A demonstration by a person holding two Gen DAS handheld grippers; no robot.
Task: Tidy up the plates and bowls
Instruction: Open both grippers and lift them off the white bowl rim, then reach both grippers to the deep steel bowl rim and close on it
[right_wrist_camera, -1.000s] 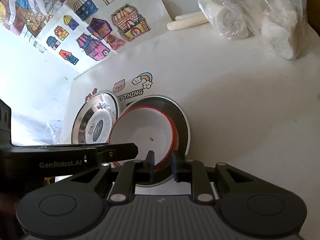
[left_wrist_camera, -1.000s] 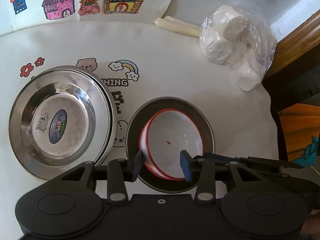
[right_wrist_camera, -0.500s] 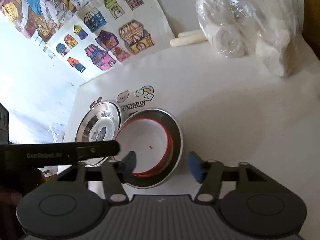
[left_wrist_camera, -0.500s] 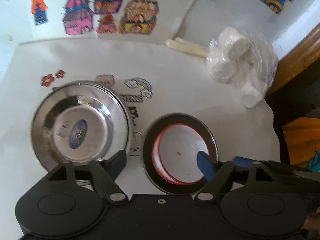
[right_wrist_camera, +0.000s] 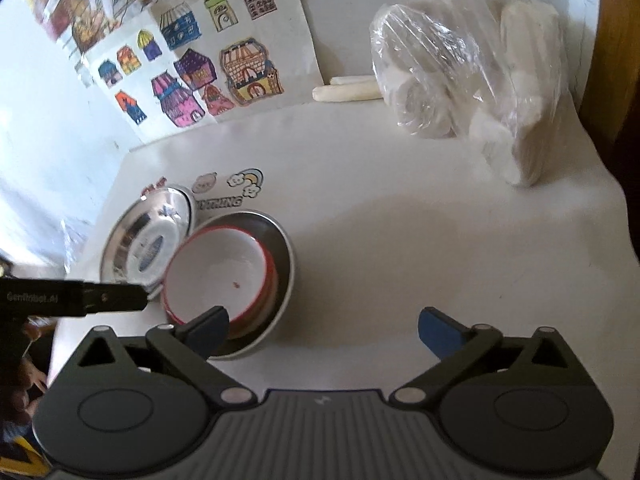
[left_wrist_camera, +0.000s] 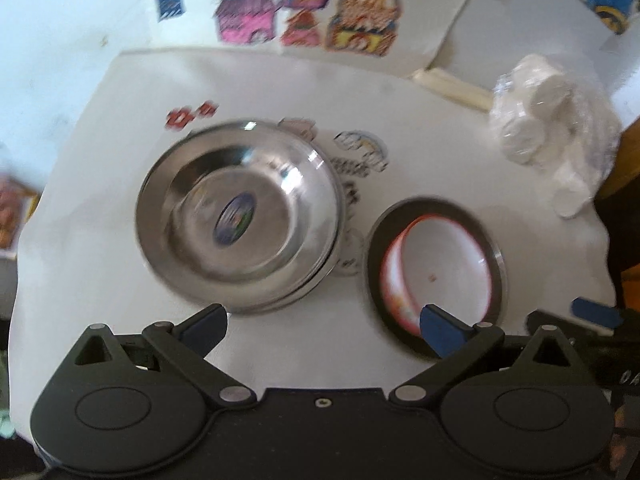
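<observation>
1. Bowls sit nested near the right of the counter (right_wrist_camera: 400, 240): a white bowl (left_wrist_camera: 440, 268) with a red rim rests, slightly tilted, inside a dark steel bowl (left_wrist_camera: 496, 256). The steel plates (left_wrist_camera: 240, 216) lie stacked just to their left, close to touching them in the right wrist view.
2. Left claw (left_wrist_camera: 324, 324) is opening wide with nothing between its jaws; one blue pad overlaps the near edge of the nested bowls in the picture, but whether it touches them cannot be told.
3. Right claw (right_wrist_camera: 324, 328) is likewise opening and holds nothing; its left pad stands over the near rim of the white bowl (right_wrist_camera: 218, 276), its right pad over bare counter.
4. Handling of the white bowl, as a judgement: it looks like enamel or melamine, light, stiff and smooth, so it may slip in a pinch and could chip if dropped. The rim is the place to take hold, one pad inside and one outside.
5. Steel plates (right_wrist_camera: 148, 240) look thin, rigid and slick, and probably light. Their flared edge offers the only purchase; a pinch there, from the near side, should lift the top one or the stack.
6. Steel bowl (right_wrist_camera: 280, 264) would likely slide on the smooth cloth if nudged, so a pull on the inner bowl may drag it along.
7. A plastic bag (right_wrist_camera: 460, 80) of white rolls lies well apart, at the back right.
</observation>
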